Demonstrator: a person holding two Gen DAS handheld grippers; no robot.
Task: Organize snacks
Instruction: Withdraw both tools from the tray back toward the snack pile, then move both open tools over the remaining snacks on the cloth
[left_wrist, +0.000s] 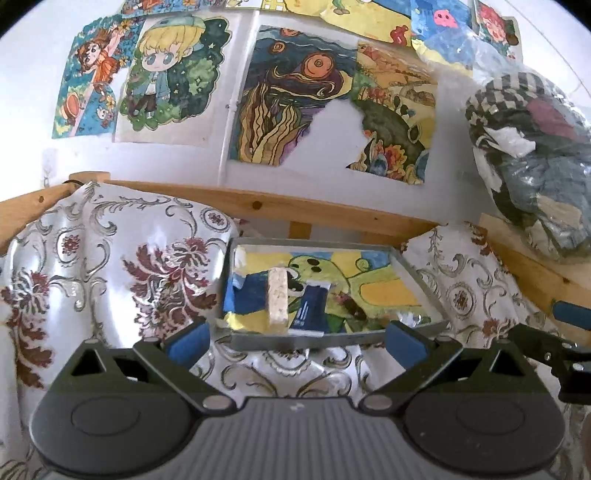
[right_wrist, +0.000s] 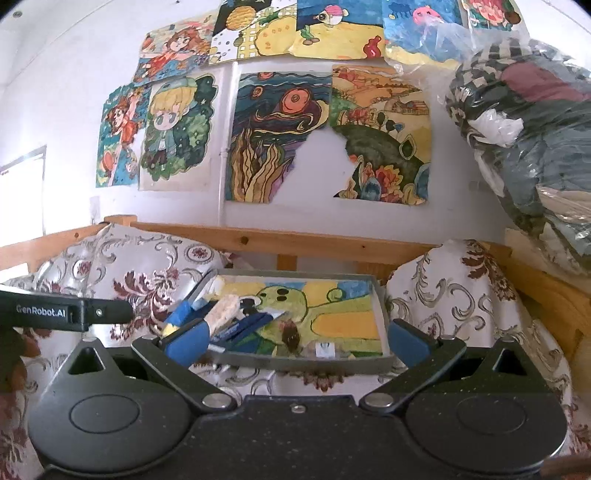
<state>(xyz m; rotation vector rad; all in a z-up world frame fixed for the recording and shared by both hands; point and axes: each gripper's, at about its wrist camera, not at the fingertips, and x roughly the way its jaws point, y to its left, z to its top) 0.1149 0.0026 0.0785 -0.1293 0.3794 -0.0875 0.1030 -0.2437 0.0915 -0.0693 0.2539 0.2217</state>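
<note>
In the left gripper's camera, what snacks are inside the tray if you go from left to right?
Blue packet → pale crumbly bar → dark blue wrapped snack → small dark brown piece, all lying in the gray tray.

A floral cloth covers the worktop; a shallow grey tray sits on it near the back edge.

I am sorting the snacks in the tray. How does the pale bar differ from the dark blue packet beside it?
The pale bar is cream and speckled; the dark blue packet is navy with small white print. The bar looks narrower, the packet wider and flatter. Both lie lengthwise, side by side, in the grey tray.
</note>
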